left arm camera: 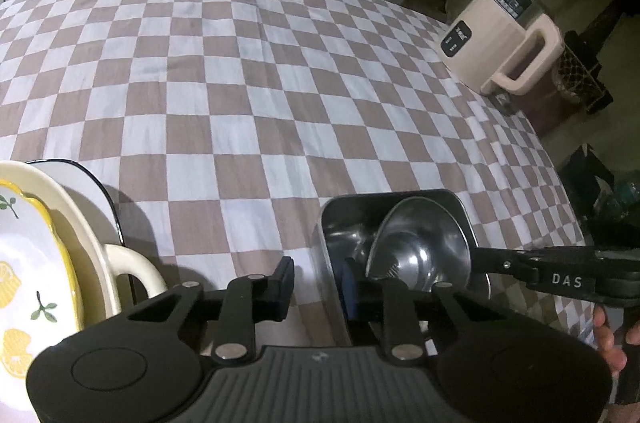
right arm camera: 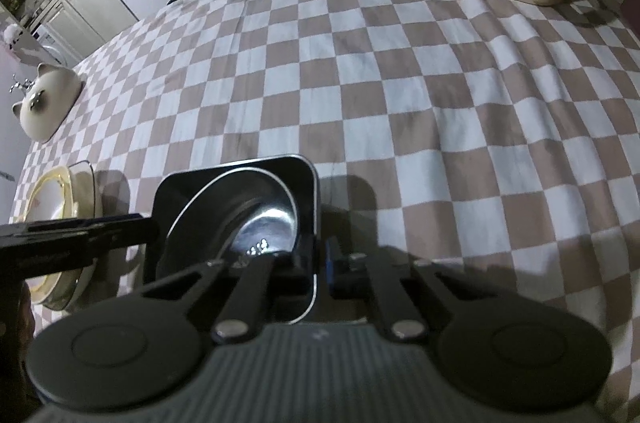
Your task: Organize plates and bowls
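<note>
Both tools [left arm camera: 318, 287] [right arm camera: 298, 273] straddle steel tray [left arm camera: 332, 223], fingertips hidden.

Checkered tablecloth [left arm camera: 248, 71]; kitchen cabinets [right arm camera: 80, 3] behind; dim.

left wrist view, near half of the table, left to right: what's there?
lemon-print plate → cream handled dish → left gripper → steel rectangular tray → steel bowl → right gripper's fingers

We see a shiny, mirror-smooth steel bowl [left arm camera: 424, 243] in a polished metal tray [left arm camera: 340, 219] — matt checked cloth [left arm camera: 248, 71] w/ soft creases under them; glossy glazed ceramic plates [left arm camera: 36, 263] — smooth finish.
</note>
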